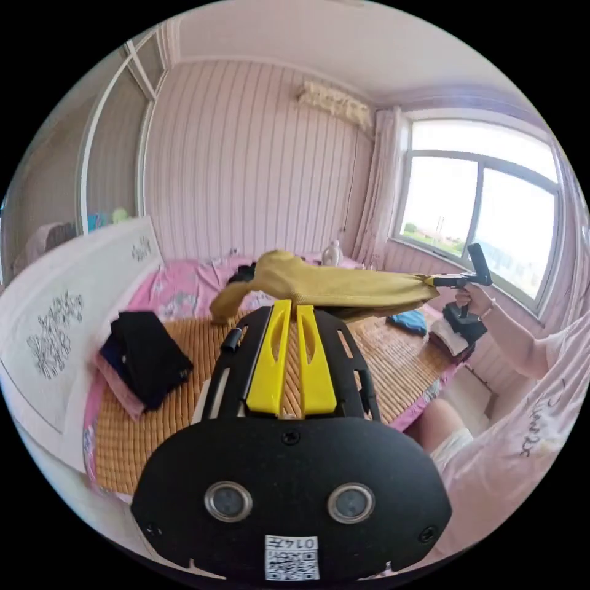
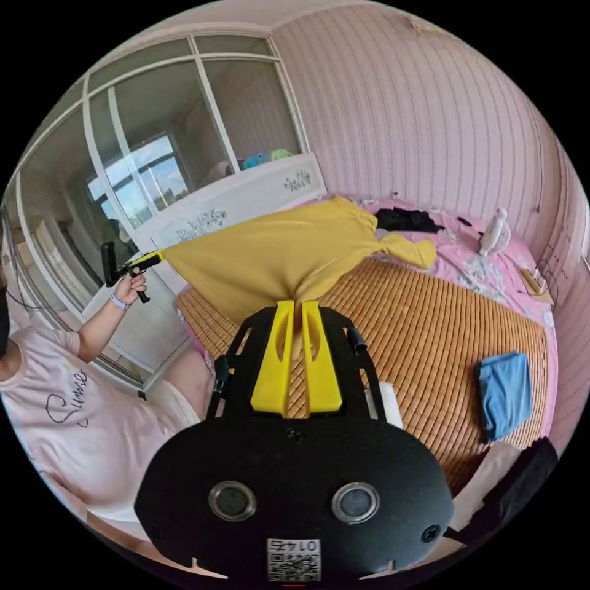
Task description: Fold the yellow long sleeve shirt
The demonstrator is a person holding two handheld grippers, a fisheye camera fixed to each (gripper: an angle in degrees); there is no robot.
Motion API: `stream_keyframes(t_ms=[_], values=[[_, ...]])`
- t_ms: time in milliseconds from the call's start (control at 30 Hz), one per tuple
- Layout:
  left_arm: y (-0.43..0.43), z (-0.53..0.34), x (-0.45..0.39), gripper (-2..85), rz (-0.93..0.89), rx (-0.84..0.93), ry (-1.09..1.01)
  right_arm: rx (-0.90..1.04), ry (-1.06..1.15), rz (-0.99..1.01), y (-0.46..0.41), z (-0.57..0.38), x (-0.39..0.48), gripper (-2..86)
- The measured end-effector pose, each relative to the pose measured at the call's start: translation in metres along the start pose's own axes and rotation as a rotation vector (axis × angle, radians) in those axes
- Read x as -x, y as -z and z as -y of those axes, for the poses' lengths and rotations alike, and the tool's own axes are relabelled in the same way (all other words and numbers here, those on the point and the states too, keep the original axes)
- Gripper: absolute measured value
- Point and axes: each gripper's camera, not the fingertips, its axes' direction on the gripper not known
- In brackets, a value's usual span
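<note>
The yellow long sleeve shirt (image 1: 332, 286) hangs stretched in the air above the bed, between the two grippers. In the left gripper view my left gripper (image 1: 294, 304) is shut on one edge of it, and the right gripper (image 1: 435, 281), held in a hand, pinches the far end. In the right gripper view the shirt (image 2: 276, 258) spreads wide. My right gripper (image 2: 295, 305) is shut on its lower edge and the left gripper (image 2: 150, 259) holds a corner. One bunched sleeve (image 2: 405, 247) trails down toward the bed.
A bamboo mat (image 2: 418, 344) covers the pink bed. On it lie a stack of folded dark clothes (image 1: 147, 359), a folded blue garment (image 2: 504, 393) and a black garment (image 2: 405, 220). A small white fan (image 2: 495, 233) stands near the wall. The person stands beside the bed.
</note>
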Motion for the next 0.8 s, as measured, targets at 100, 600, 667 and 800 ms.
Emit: stream_keyframes(t_ms=[100, 600, 667, 800], values=[[-0.098, -0.123, 0.034, -0.7, -0.09, 0.331, 0.263, 0.232, -0.244, 0.06, -0.111, -0.091, -0.028, 1.6], [-0.22, -0.256, 0.076, 8.3, -0.031, 0.644, 0.392, 0.369, -0.457, -0.12, -0.22, -0.206, -0.003, 10.3], [-0.242, -0.262, 0.077, 8.6, 0.01, 0.696, 0.379, 0.429, -0.47, -0.148, -0.242, -0.211, -0.005, 9.1], [-0.285, -0.286, 0.077, 7.7, 0.04, 0.858, 0.346, 0.467, -0.401, -0.173, -0.254, -0.221, -0.003, 5.8]])
